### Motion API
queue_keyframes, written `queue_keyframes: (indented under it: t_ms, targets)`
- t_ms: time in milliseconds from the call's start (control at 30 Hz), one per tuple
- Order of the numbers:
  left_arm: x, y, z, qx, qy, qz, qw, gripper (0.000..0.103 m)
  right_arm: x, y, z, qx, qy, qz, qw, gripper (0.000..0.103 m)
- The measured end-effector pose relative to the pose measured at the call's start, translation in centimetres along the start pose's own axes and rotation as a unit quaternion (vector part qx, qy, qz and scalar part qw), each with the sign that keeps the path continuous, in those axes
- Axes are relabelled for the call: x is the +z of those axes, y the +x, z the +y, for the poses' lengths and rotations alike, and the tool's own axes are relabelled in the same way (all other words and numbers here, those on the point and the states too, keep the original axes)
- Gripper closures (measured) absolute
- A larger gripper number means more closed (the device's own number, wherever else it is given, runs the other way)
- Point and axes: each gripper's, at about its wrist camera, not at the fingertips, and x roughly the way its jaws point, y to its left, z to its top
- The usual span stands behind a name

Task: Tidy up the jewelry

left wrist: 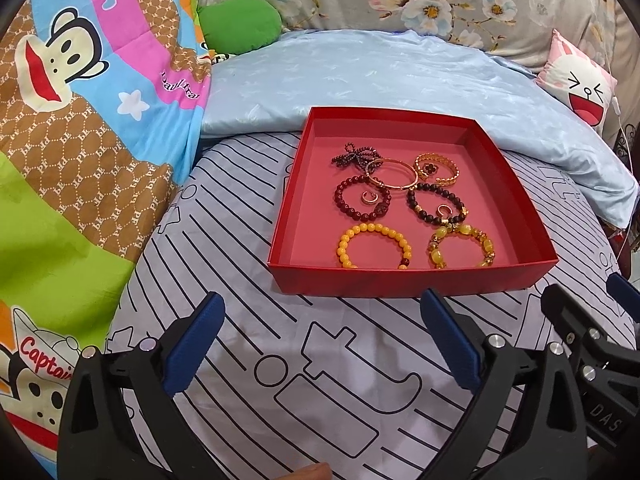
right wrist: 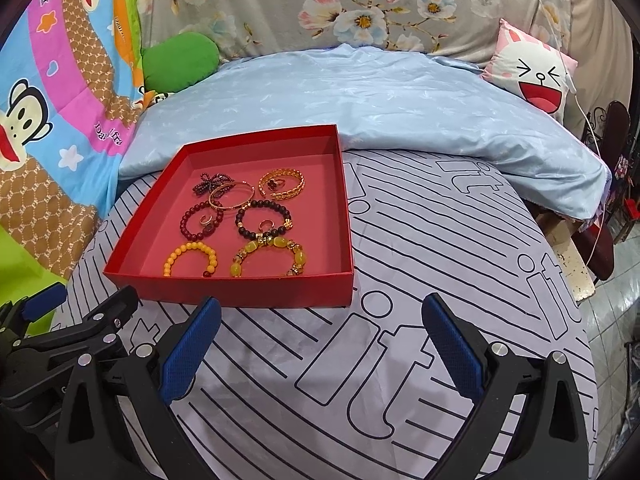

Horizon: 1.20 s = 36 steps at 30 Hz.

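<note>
A shallow red box [left wrist: 400,280] [right wrist: 240,288] sits on the striped bedsheet and holds several pieces of jewelry. At its near side lie a yellow bead bracelet [left wrist: 374,226] and an amber bracelet [left wrist: 486,246]. Behind them are a dark red bead bracelet [left wrist: 340,196], a black bead bracelet [left wrist: 412,200], gold bangles and a dark beaded bow [left wrist: 354,156]. My left gripper [left wrist: 320,300] stands open just short of the box's front wall, nothing between its fingers. My right gripper [right wrist: 322,302] is open and empty too, beside the box's near right corner.
A folded light-blue blanket [left wrist: 400,80] lies right behind the box. A cartoon quilt [left wrist: 80,120] rises at the left, with a green cushion [left wrist: 240,24] and a rabbit pillow [right wrist: 532,76] at the back. The bed ends at the right over tiled floor [right wrist: 608,320].
</note>
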Motion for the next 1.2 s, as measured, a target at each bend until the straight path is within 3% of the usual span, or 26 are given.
queue_keyframes:
  t_ms: [1200]
  targets:
    - [-0.10,0.35,0.23,0.010,-0.015,-0.003,0.9998,0.009,-0.73,0.45,0.42,0.002,-0.005,0.010,1.000,0.006]
